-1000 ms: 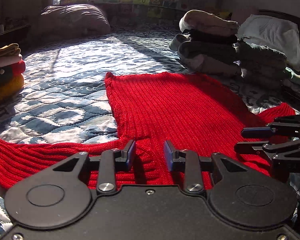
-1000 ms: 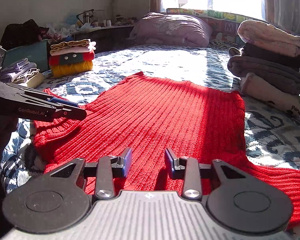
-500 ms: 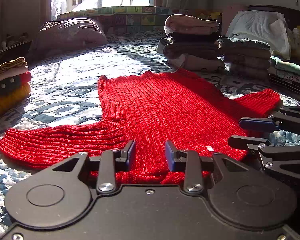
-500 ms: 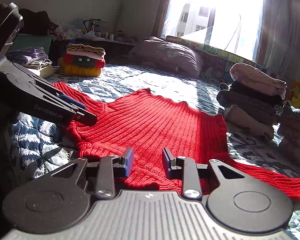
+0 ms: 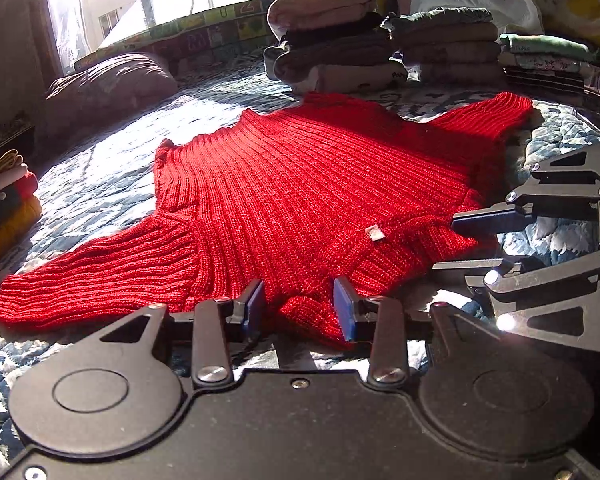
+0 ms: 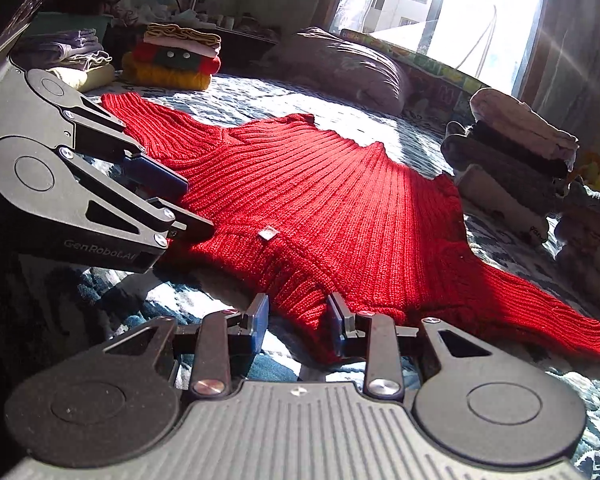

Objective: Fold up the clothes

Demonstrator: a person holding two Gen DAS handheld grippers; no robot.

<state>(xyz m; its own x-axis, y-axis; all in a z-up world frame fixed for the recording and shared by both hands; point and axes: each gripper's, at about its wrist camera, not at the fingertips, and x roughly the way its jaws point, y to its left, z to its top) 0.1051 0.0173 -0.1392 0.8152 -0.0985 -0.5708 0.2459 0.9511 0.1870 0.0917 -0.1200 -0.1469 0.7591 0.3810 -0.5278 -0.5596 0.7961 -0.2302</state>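
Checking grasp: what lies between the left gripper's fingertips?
A fold of the red ribbed knit sweater sits inside the open left gripper, per the left wrist view.

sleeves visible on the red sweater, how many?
2. One sleeve of the red sweater lies flat to the left in the left wrist view, the other sleeve reaches toward the far right. None looks hidden.

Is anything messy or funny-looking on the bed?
Nothing spilled or broken. The red sweater lies spread out, unfolded, its near edge bunched up, and a small white tag sticks out on it.
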